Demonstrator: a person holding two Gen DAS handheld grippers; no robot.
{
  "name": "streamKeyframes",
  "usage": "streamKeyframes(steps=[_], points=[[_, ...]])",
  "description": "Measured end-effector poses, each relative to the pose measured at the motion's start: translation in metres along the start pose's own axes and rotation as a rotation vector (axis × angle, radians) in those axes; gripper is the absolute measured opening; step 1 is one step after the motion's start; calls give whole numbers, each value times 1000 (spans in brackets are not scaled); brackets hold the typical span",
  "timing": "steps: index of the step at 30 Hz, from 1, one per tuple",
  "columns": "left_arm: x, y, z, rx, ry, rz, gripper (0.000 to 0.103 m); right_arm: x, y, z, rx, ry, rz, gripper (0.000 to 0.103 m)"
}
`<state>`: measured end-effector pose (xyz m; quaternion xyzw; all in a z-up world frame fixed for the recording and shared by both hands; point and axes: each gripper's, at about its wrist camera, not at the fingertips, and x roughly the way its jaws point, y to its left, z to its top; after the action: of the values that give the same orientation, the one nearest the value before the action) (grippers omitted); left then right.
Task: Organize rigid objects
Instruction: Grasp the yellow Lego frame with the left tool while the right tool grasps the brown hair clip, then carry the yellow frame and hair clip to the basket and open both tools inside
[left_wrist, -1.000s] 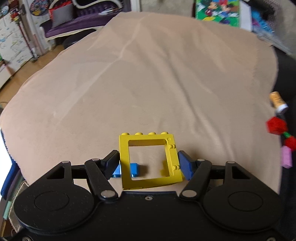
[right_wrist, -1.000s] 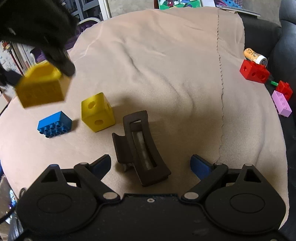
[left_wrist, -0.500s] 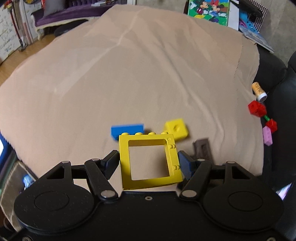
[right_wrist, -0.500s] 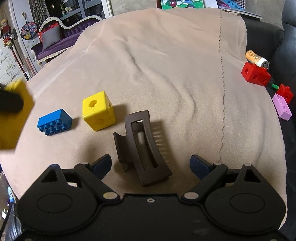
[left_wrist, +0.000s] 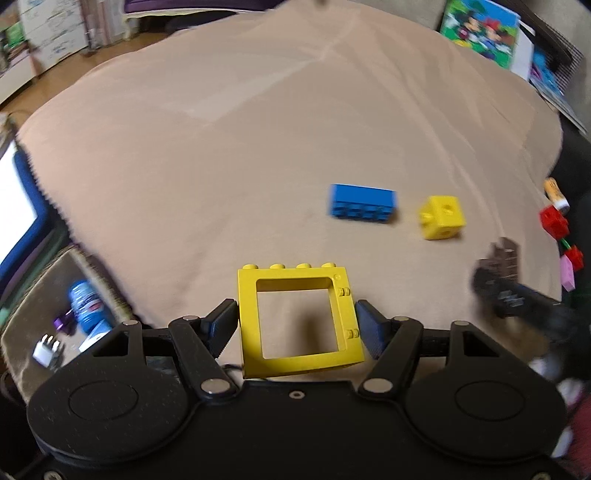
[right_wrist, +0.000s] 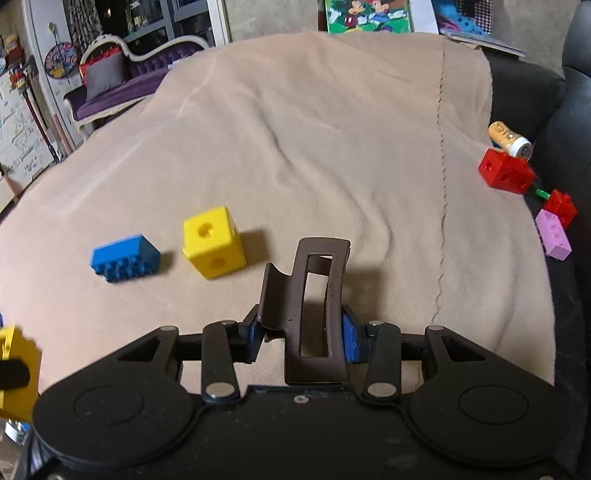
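Observation:
My left gripper (left_wrist: 297, 325) is shut on a yellow window-frame brick (left_wrist: 299, 349) and holds it above the near edge of the beige blanket (left_wrist: 221, 147). The same brick shows at the left edge of the right wrist view (right_wrist: 16, 373). My right gripper (right_wrist: 303, 338) is shut on a brown hair claw clip (right_wrist: 314, 306), which also shows blurred in the left wrist view (left_wrist: 496, 273). A blue brick (right_wrist: 123, 258) and a yellow cube (right_wrist: 212, 242) lie on the blanket to the left of the clip.
A red cube (right_wrist: 506, 171), a small red piece (right_wrist: 561, 206), a pink brick (right_wrist: 553, 234) and a small gold can (right_wrist: 509, 138) lie along the blanket's right edge by the dark sofa. Picture books (right_wrist: 369, 14) stand at the back. Clutter lies on the floor at left (left_wrist: 81, 306).
My right gripper closed on the hair claw clip, which earlier lay free between its open jaws. My left gripper drew back and left with the yellow frame brick.

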<state>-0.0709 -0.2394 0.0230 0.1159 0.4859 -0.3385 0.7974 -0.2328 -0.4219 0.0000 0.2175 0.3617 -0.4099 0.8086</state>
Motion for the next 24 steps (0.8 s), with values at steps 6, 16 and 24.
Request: streamKeyframes(steps=[6,16,24], points=[[-18,61,-14,-106,-36,51,64,-27,28,8,-5,0,94,41],[-41,172,-34,-348,-66,171,64,-44,160,-6,-200,112,368,41],[-53,242,-46,-510,-86,280,64,-56,285,-28,-358,234,582,41]])
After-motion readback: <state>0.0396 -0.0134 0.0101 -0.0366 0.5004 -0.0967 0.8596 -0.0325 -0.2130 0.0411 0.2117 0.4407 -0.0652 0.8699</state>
